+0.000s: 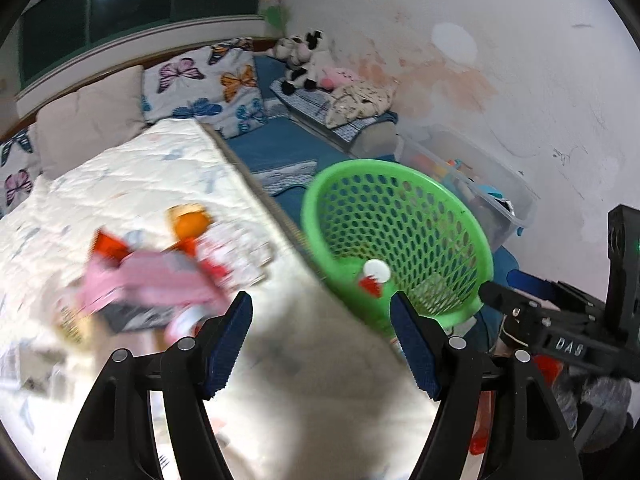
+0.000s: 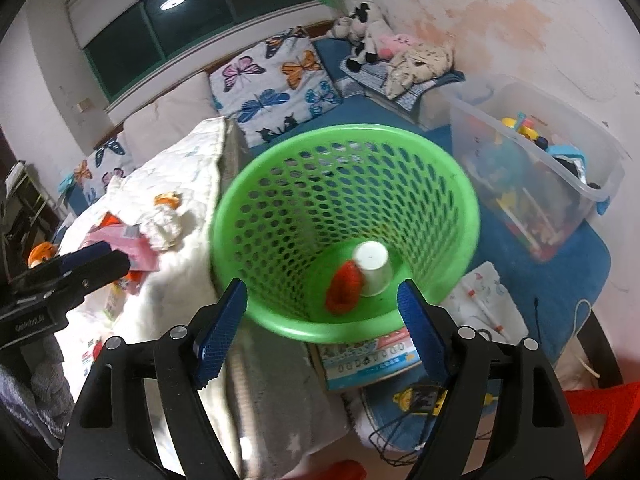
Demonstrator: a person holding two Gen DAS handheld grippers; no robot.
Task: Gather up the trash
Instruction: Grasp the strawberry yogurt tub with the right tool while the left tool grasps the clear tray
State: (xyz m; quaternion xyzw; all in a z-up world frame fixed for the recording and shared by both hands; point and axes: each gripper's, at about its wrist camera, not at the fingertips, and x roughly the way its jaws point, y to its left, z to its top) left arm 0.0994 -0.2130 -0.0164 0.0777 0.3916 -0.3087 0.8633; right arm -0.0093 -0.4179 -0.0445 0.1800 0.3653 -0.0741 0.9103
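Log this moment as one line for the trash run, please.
left tool: open, empty, over quilt | right tool: open, empty, above green basket | in basket: white cup, red wrapper | pink wrapper on quilt

basket point(image 2: 348, 184): green, perforated
cup point(image 2: 372, 266): white
cushion point(image 2: 276, 88): white, butterfly print
wrapper point(image 2: 344, 286): red
gripper pads point(image 2: 220, 332): blue

A green perforated basket point(image 2: 348, 184) stands upright beside the bed, holding an upturned white cup point(image 2: 372, 268) touching a red wrapper point(image 2: 344, 286). Blurred wrappers point(image 1: 160, 276) lie heaped on the quilt.

Left tool point(image 1: 321, 344), right tool point(image 2: 322, 334): black frames, silver screws, ribbed blue pads.
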